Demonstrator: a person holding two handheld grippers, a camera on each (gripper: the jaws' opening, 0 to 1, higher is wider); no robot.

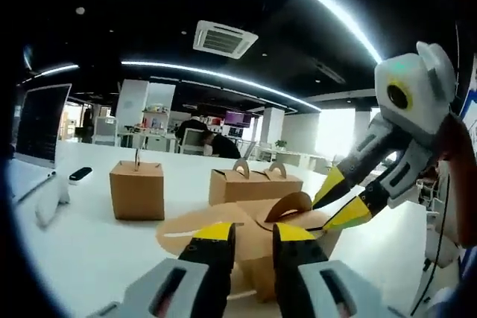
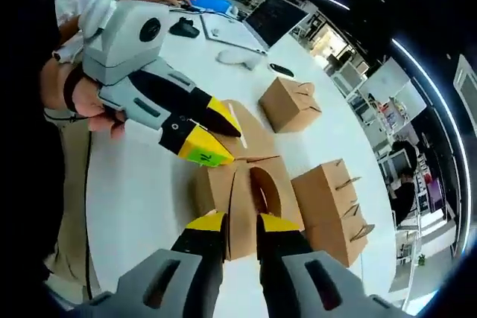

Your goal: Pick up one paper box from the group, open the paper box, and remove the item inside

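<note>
The left gripper [image 1: 250, 234] seems clamped on a flap of the paper box [image 2: 250, 199]; the right gripper [image 2: 240, 223] pinches another; peel slowly, holding the base down.

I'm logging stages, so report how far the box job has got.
Done: one paper box sits apart from the other boxes, nearest both grippers. In hand: its top flaps are spread, with the left gripper on a flap and the right gripper closing around the handle tab; whether either grips firmly is unclear. Left: finish opening it and take out the item, not yet visible.
</note>
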